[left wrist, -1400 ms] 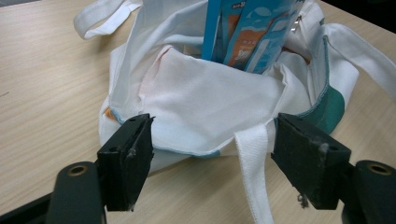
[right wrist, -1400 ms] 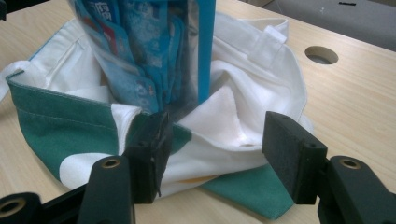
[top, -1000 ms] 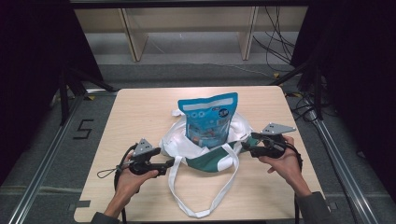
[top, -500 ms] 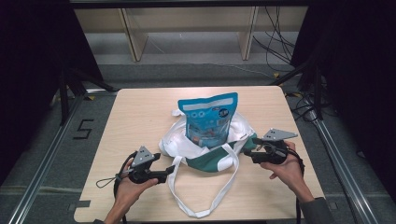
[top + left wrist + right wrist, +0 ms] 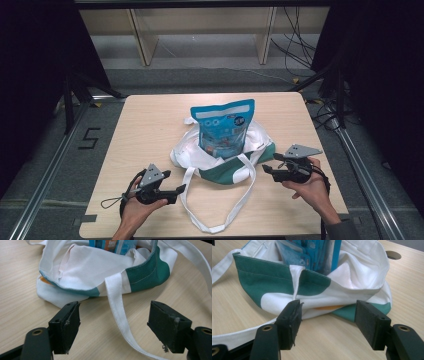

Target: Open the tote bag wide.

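Note:
A white and green tote bag (image 5: 227,162) lies slumped on the wooden table (image 5: 150,125) with a blue snack pouch (image 5: 223,127) standing upright inside it. Its long white strap (image 5: 220,212) loops toward the front edge. My left gripper (image 5: 181,190) is open just left of the strap, and the strap (image 5: 118,310) runs between its jaws on the tabletop. My right gripper (image 5: 266,169) is open at the bag's right side, close to the green band (image 5: 262,282), with nothing between its jaws. The blue pouch (image 5: 312,252) rises out of the bag's mouth.
A round cable hole (image 5: 393,255) sits in the table beyond the bag. Wooden shelf legs (image 5: 145,42) and cables (image 5: 300,50) lie on the floor past the far edge. Metal rails (image 5: 45,185) run along both sides of the table.
Both grippers have drawn back from the bag toward the front of the table; the left one moved lower and slightly away from the bag. The bag and pouch stayed put.

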`<action>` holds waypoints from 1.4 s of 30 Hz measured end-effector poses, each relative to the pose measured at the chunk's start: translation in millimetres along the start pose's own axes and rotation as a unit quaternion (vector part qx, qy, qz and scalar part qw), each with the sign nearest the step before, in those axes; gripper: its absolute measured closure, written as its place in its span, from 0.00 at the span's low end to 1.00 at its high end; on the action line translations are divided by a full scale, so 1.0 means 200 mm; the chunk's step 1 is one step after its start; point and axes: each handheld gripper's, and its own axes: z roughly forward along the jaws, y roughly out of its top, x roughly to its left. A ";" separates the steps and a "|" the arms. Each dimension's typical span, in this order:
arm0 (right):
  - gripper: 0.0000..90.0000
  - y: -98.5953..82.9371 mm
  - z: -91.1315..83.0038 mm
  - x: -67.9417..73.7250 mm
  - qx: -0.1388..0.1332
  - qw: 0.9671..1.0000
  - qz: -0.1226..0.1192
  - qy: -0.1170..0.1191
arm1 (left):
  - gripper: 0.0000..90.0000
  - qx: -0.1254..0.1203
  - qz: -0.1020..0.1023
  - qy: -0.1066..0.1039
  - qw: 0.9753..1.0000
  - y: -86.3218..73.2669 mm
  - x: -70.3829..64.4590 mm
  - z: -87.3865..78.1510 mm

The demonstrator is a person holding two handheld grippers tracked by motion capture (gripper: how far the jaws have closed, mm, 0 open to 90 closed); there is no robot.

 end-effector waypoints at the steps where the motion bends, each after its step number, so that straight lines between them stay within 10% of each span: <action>1: 0.43 -0.01 -0.01 0.01 0.003 1.000 0.005 0.000 | 0.28 -0.001 -0.001 -0.002 1.000 0.00 0.00 0.00; 19: 0.40 -0.15 -0.05 0.12 0.032 0.999 -0.014 0.008 | 0.28 -0.002 -0.026 -0.021 0.999 -0.10 -0.05 -0.06; 42: 0.34 -0.35 -0.14 0.27 0.081 0.996 -0.026 0.027 | 0.26 0.036 0.037 -0.014 0.999 -0.18 -0.17 -0.11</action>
